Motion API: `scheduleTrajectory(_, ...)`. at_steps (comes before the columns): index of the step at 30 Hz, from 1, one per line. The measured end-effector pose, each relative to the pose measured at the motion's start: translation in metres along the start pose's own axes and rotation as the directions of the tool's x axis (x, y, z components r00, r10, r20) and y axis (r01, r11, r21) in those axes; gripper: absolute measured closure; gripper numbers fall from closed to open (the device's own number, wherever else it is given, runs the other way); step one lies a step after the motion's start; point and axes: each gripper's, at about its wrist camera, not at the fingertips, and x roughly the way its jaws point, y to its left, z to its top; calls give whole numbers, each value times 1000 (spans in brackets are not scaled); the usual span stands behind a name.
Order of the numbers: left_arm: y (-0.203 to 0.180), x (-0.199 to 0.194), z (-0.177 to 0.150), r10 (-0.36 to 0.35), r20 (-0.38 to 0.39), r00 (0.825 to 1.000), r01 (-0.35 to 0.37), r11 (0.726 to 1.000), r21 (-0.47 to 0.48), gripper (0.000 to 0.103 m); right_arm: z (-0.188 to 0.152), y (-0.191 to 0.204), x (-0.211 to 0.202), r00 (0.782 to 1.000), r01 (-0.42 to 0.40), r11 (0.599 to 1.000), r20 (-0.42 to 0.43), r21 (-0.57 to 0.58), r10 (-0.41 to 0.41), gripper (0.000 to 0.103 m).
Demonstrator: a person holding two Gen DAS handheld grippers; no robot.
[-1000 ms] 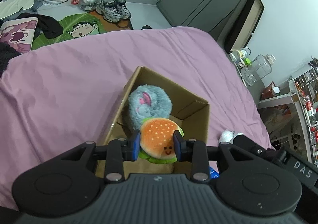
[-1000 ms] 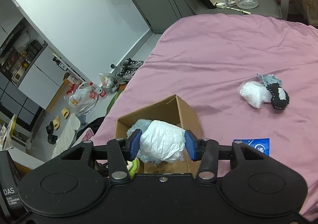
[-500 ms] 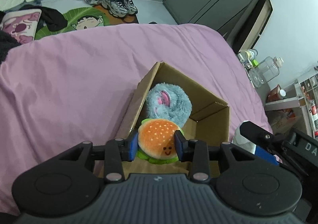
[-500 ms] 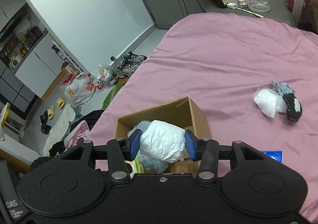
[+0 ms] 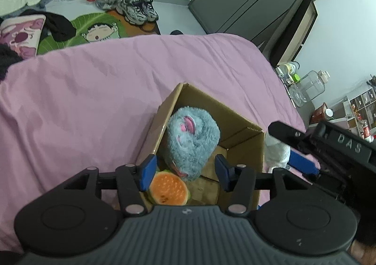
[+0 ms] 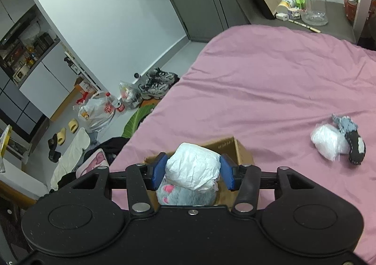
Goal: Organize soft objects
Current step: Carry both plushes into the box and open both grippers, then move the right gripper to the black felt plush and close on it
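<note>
The left tool (image 5: pixel 185 172) gapes empty over the box (image 5: pixel 242 134); the right tool (image 6: pixel 192 174) pinches a light, crushable, probably paper bundle (image 6: pixel 192 172) mid-body.

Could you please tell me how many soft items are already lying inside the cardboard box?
2: a fluffy grey plush against the box's far side and a burger plush nearer the open left gripper. More may be hidden underneath.

Both wrist views angled steeply down, close above cardboard box (image 5: pixel 237 128) (image 6: pixel 231 147) on bed (image 5: pixel 82 105) (image 6: pixel 270 81); box shared.
</note>
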Motion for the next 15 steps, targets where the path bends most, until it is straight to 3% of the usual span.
scheduleTrajectory(15,-26,-12,-3,55,48,997,-58,996,63,20,-4,-59,-39,1000,24,1000,-9,14,-24,38)
